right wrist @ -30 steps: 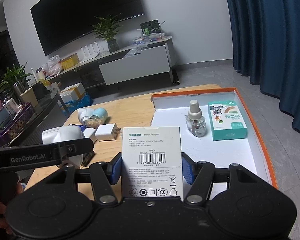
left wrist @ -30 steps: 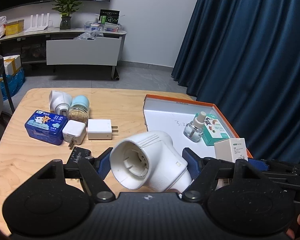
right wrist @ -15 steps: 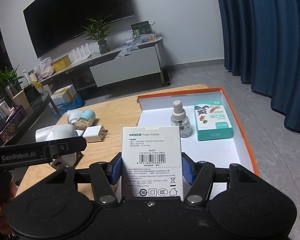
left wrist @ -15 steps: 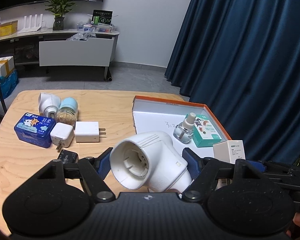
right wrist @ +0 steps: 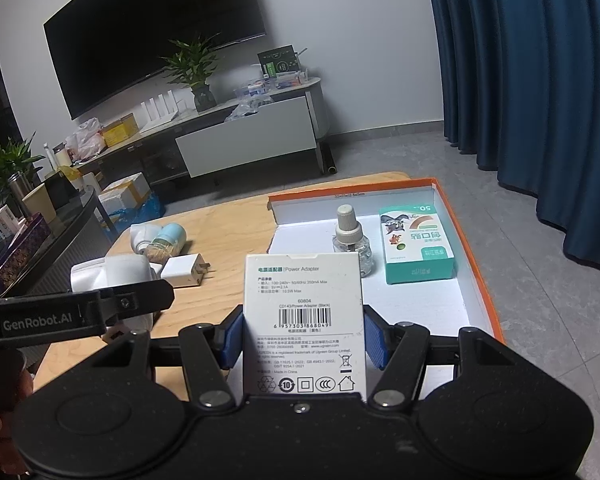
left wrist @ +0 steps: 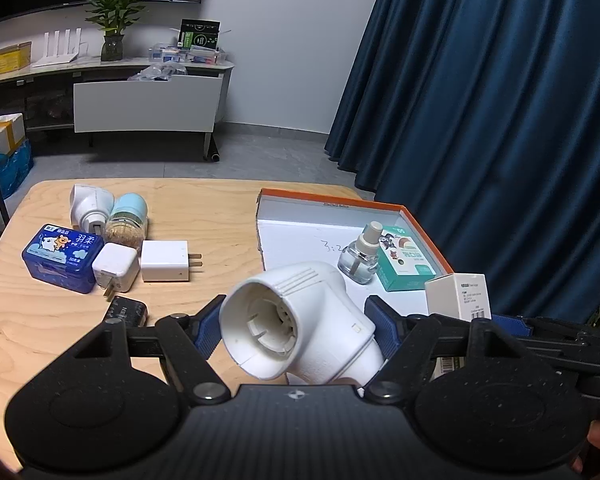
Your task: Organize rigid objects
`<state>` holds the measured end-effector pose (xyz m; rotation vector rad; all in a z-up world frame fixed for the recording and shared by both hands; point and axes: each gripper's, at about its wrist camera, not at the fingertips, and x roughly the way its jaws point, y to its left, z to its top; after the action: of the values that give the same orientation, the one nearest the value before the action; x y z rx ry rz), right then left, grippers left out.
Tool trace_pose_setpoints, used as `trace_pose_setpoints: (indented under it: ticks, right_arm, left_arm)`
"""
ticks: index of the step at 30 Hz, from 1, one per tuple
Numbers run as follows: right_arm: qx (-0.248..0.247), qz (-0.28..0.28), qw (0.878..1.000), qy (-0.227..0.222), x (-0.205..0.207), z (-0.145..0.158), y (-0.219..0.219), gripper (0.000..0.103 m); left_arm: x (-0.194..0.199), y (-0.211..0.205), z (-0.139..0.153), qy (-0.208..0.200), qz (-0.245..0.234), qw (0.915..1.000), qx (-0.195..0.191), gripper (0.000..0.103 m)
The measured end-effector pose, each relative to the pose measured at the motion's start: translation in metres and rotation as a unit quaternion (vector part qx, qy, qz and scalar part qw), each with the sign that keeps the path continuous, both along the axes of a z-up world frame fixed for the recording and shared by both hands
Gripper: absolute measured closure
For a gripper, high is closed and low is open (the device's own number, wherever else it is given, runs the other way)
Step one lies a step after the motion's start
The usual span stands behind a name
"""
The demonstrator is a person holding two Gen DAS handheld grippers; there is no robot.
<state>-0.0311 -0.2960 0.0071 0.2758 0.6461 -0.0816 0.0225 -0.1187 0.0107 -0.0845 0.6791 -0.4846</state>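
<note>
The left gripper [left wrist: 296,322] is closed on a white plastic plug-in vaporizer housing [left wrist: 300,322], its blue pads bearing on the two opposite flanks of the body, with the round open socket facing the camera. The housing is held above the near edge of the wooden table [left wrist: 220,216], just beside the orange-rimmed tray [left wrist: 332,196]. It appears to be a hollow, rigid, light shell with smooth curved walls; a grip across the broad mid-body is judged more secure than one on the tapered neck, where the pads could slide. The right gripper [right wrist: 303,338] is closed on an upright white power-adapter carton [right wrist: 303,320], pads on its two narrow sides, held over the near end of the tray. The carton is light, with flat faces that seat well, but thin card may dent under excess force. A glass refill bottle [right wrist: 350,240] and a teal box [right wrist: 418,248] already stand in the tray; the bottle is likely fragile and easily toppled, so clearance is advised.
</note>
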Motion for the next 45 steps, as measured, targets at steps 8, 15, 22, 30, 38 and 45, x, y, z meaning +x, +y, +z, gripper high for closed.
trace_pose_setpoints:
  ticks: [8,15,22,30,38,45]
  right_arm:
    - [0.001,-0.005,1.0,0.0,-0.001,-0.002,-0.004,0.032]
    - [0.002,-0.006,1.0,0.008,0.002,-0.005,-0.007,0.032]
    - [0.001,-0.005,1.0,0.013,0.01,-0.007,-0.007,0.032]
    - [-0.001,-0.004,1.0,0.014,0.01,-0.008,-0.007,0.032]
    - [-0.001,-0.002,1.0,0.016,0.011,-0.011,-0.008,0.032]
    - [-0.003,0.0,1.0,0.017,0.011,-0.012,-0.007,0.032]
  left_arm:
    - [0.001,-0.004,-0.001,-0.002,-0.003,1.0,0.0,0.029]
    - [0.002,-0.007,-0.004,-0.003,-0.007,1.0,0.004,0.029]
    - [0.001,-0.008,-0.004,-0.004,-0.009,0.9999,0.004,0.029]
    - [-0.001,-0.008,-0.003,-0.007,-0.006,0.9999,0.004,0.029]
    - [-0.001,-0.005,-0.003,-0.01,-0.003,0.9999,0.002,0.029]
    - [-0.002,-0.005,-0.003,-0.01,0.0,0.9999,0.002,0.029]
